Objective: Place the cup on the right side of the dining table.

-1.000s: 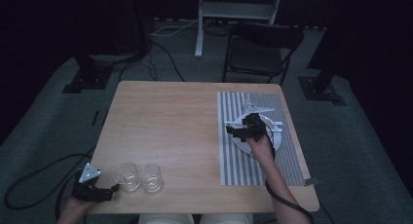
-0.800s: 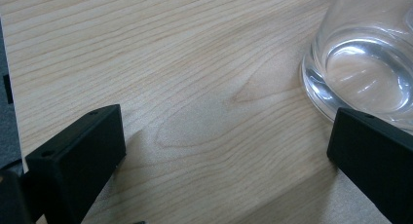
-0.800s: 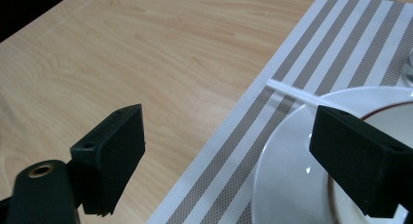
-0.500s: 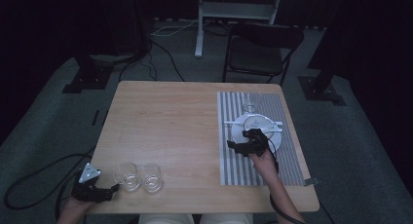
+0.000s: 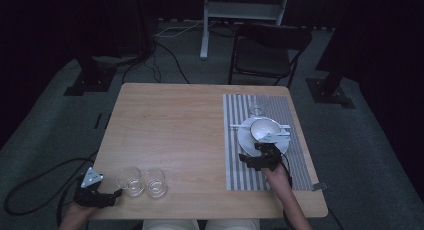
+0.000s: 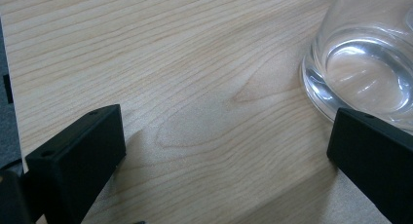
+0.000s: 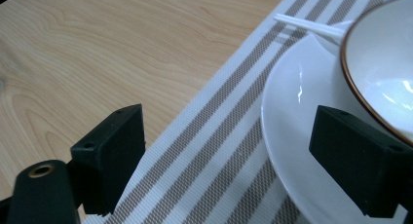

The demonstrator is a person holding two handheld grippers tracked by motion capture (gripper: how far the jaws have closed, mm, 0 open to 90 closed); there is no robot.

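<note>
Where dark room surrounds, wooden table [image 5: 175, 135], striped placemat [image 5: 240, 175], chair [image 5: 267, 52]

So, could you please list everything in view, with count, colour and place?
table: one, light wood, centre
glasses: two, clear, near left edge
mat: one, grey-white striped, table's right
small glass: one, clear, far end of mat
plate: one, white, on mat
bowl: one, white, brown rim, on plate
chair: one, dark, behind table
left tongs: black, open, beside glasses
right tongs: black, open, at plate's near edge
</note>
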